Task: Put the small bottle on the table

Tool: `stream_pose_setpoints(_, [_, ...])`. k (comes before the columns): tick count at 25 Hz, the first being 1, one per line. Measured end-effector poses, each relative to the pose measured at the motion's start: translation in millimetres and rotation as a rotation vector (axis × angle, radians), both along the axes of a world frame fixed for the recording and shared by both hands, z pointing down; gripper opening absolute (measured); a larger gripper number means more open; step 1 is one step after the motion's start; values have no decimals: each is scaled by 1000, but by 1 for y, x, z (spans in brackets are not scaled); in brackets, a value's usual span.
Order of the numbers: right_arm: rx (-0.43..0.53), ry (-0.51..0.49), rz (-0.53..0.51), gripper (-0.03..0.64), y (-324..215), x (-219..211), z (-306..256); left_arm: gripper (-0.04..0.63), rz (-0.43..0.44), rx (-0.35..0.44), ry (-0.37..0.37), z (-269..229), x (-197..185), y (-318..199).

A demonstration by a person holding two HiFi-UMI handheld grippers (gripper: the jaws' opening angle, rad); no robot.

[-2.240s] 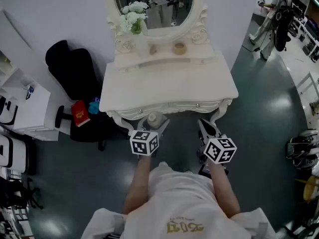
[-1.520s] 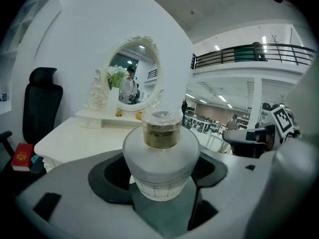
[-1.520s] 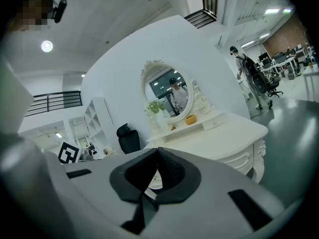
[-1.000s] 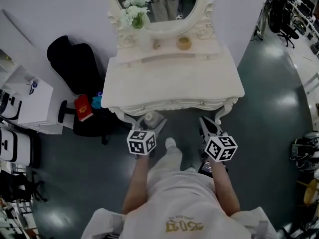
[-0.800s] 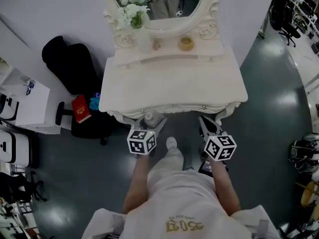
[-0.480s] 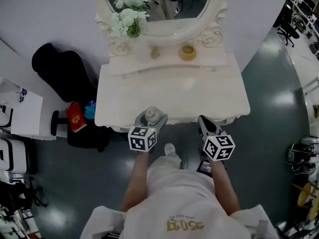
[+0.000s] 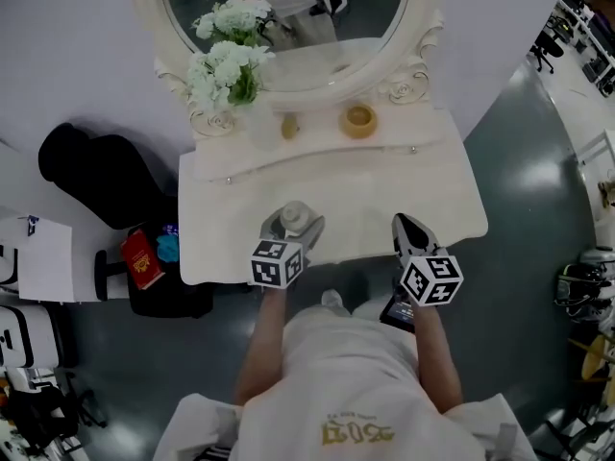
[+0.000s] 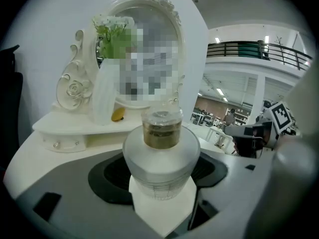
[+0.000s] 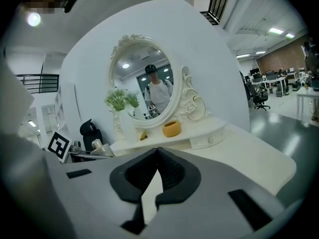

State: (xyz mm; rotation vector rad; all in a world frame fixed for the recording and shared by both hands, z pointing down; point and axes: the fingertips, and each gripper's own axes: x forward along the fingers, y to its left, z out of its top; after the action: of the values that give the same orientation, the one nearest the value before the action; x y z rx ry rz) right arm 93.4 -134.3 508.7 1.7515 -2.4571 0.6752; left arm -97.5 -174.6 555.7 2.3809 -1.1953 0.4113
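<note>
Left gripper: your left gripper (image 7: 292, 225) is clamped on the small bottle (image 7: 295, 217), with a jaw pressed against each side of its frosted body.
Bottle: it's upright in your grip, wide frosted body below and a clear cap with something amber under it on top. You can see that best in the left gripper view (image 8: 160, 151).
Where it is: from the head view it hangs over the front strip of the white dressing table (image 7: 384, 190), left of the middle. Can't tell if the base is touching the top or not.
Right gripper: your right gripper (image 7: 406, 227) is closed with nothing in it. In the right gripper view (image 9: 157, 156) the pads meet at the tips. It sits over the table's front edge, well apart from the bottle.
Back of the table: oval mirror (image 7: 317, 27), white flowers (image 7: 223, 65) at the left, and a little yellow pot (image 7: 359, 119) on the raised shelf.
Floor side: a red book (image 7: 136, 257) on a dark seat left of the table.
</note>
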Motion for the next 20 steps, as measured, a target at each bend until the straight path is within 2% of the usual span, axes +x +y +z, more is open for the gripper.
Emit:
stream_pose_setpoints(5, [-1, 7, 22, 12, -19, 9, -2, 347, 12, -13, 13, 2, 6, -25])
stream_pose_setpoints(10, [-9, -5, 11, 12, -46, 11, 6, 347, 29, -9, -9, 4, 16, -48])
stream_pose_setpoints(17, [4, 25, 12, 12, -78, 23, 11, 347, -6, -26, -11, 12, 18, -83])
stream_pose_setpoints(20, [16, 7, 18, 12, -86, 30, 11, 347, -7, -35, -13, 16, 22, -89])
